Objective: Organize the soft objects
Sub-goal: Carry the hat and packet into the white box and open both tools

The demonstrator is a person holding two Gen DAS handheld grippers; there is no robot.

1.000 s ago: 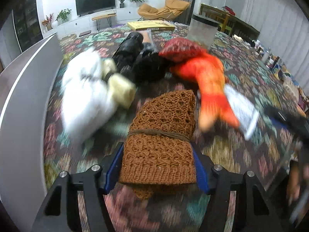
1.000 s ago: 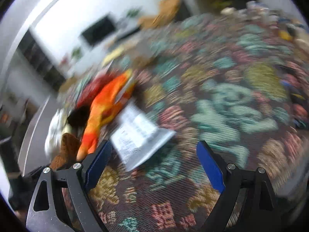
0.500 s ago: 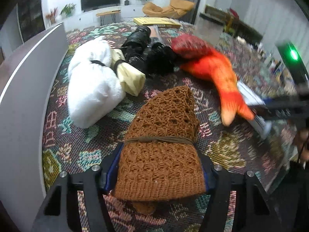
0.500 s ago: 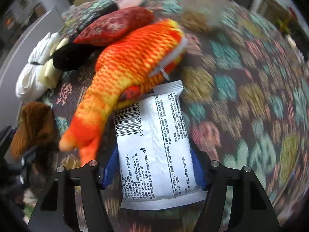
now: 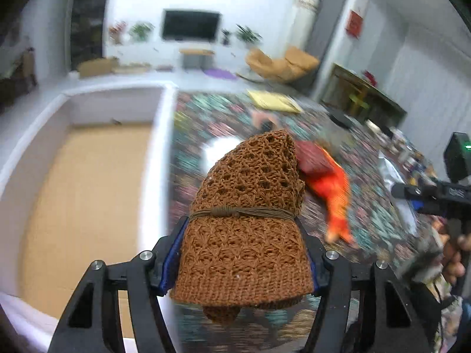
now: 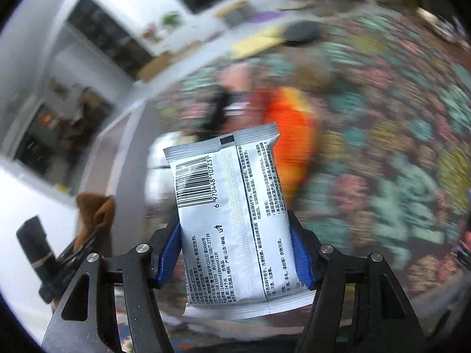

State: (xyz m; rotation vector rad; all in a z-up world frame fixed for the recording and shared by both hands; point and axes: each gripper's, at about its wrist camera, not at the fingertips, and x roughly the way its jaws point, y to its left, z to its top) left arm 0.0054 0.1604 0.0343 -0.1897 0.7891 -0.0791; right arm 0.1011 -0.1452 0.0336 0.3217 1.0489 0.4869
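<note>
The left gripper (image 5: 244,253) is clamped on a brown knitted bundle (image 5: 247,220), pinching its wider lower half just below the cord that ties it, which looks like a sensible hold since the cord keeps the knit from unrolling. The bundle is raised off the patterned tabletop (image 5: 200,123), and ahead and to the left of this gripper lies a white-walled bin (image 5: 160,158) with a tan floor, probably where it is headed. The right gripper (image 6: 235,253) is closed on a white wipes packet (image 6: 232,214), held by its long edges with the barcode side up and likewise lifted. Beyond each gripper an orange plush fish (image 5: 335,194) lies on the tabletop, smeared by motion blur. A white shape behind the bundle is too blurred and covered to name.
</note>
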